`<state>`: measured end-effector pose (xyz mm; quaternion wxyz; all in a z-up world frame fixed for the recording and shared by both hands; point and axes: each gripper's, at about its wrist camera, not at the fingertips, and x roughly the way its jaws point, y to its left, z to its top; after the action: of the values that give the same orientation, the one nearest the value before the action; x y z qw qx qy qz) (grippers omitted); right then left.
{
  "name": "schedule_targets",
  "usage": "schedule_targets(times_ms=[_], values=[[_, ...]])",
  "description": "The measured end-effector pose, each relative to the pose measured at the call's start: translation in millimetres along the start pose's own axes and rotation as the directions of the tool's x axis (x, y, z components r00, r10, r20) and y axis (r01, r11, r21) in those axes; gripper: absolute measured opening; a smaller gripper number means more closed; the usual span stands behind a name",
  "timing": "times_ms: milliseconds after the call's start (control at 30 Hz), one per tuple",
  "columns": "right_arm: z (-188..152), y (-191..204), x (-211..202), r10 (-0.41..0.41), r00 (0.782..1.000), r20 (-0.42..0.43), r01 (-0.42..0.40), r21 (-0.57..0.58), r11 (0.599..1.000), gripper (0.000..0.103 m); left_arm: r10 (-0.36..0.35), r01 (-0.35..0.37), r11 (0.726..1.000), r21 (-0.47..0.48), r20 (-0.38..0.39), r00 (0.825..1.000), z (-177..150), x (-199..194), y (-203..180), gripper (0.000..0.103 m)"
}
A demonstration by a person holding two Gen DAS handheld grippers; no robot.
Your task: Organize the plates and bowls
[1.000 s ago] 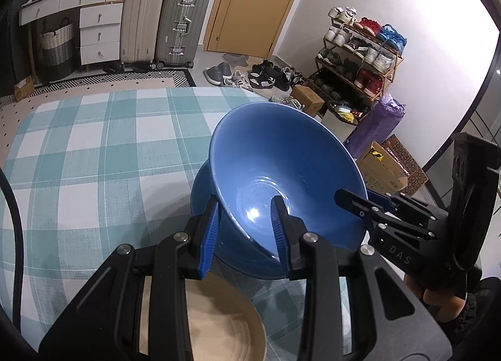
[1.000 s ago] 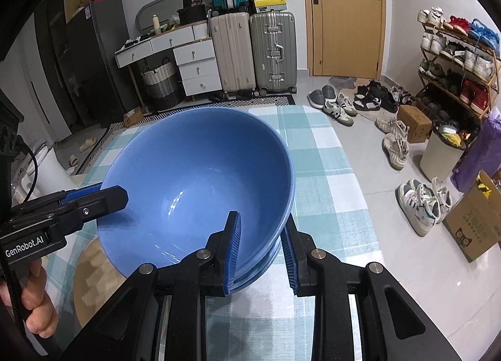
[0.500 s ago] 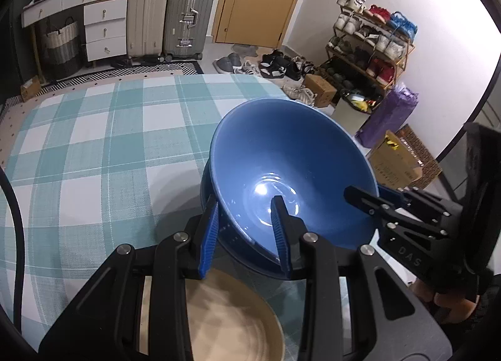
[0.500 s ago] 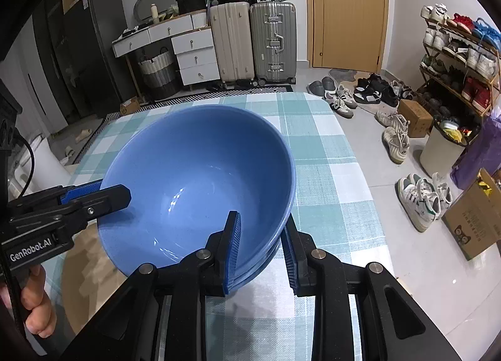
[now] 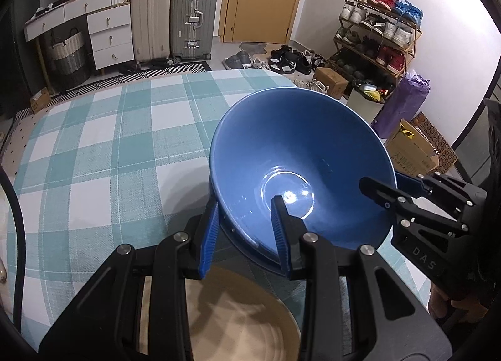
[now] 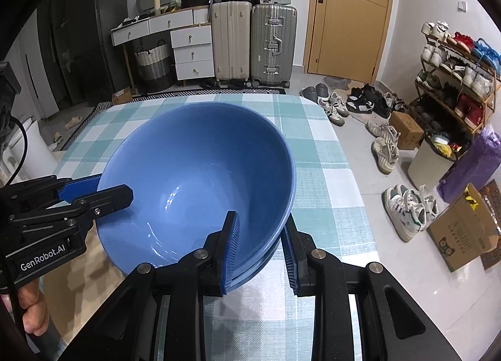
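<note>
Two grippers pinch one blue bowl (image 5: 300, 167) over the checked tablecloth (image 5: 103, 154): the left gripper (image 5: 244, 235) clamps its near rim, the right gripper (image 6: 260, 248) its opposite rim. Just below the left gripper lies a tan plate (image 5: 238, 317).
</note>
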<state>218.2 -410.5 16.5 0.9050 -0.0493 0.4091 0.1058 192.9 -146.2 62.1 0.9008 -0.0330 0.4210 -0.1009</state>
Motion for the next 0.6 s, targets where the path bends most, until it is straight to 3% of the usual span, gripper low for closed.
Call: schedule_targets(times_ms=[600], values=[[-3, 15, 0, -0.051, 0.999, 0.005, 0.051, -0.052, 0.997, 0.029, 0.017, -0.017, 1.0, 0.009, -0.015, 1.0, -4, 11, 5, 0.029]])
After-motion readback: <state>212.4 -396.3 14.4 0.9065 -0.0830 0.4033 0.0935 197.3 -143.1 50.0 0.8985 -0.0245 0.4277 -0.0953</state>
